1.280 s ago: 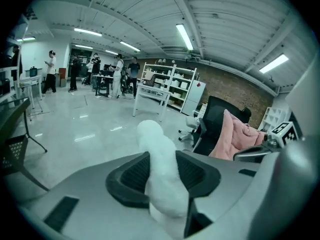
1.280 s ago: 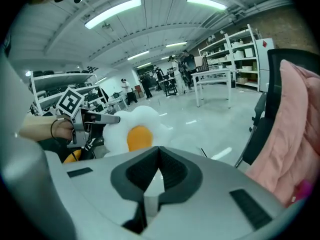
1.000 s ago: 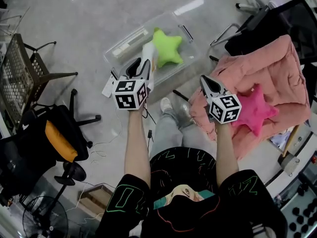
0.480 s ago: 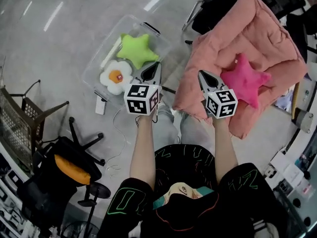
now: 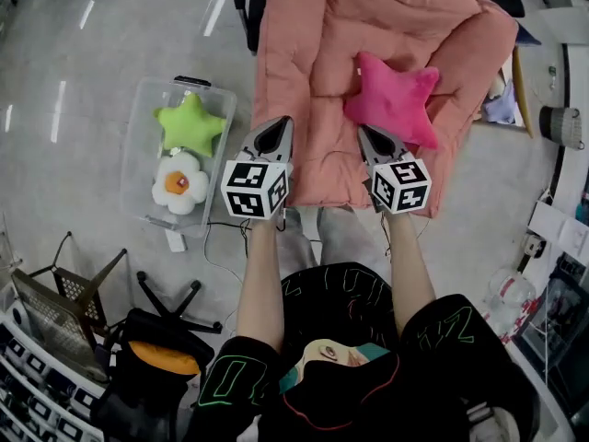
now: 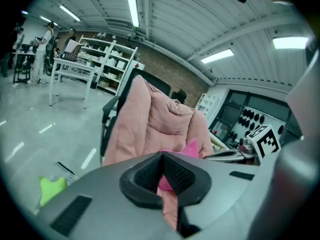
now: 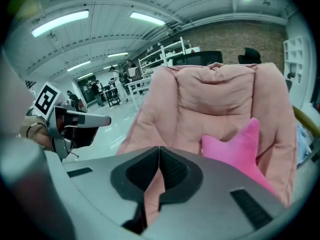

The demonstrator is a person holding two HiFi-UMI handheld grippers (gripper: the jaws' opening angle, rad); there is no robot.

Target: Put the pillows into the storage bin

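Observation:
A pink star pillow (image 5: 394, 99) lies on a pink quilted cushion (image 5: 313, 53) draped over a chair; it also shows in the right gripper view (image 7: 240, 151) and partly past the jaws in the left gripper view (image 6: 190, 148). A clear storage bin (image 5: 147, 127) on the floor at left holds a green star pillow (image 5: 189, 125) and a white flower pillow (image 5: 179, 182). My left gripper (image 5: 278, 129) is shut and empty over the cushion's front edge. My right gripper (image 5: 366, 136) is shut and empty, just below the pink star.
A black office chair with an orange cushion (image 5: 156, 357) and a wire mesh rack (image 5: 64, 307) stand at lower left. A desk edge with clutter (image 5: 552, 127) is at right. Shelving and people (image 6: 45, 39) stand far back in the room.
The view has swung from the bin toward the pink cushion. The white flower pillow has left the left gripper and now lies in the bin. Both grippers now sit near the pink star.

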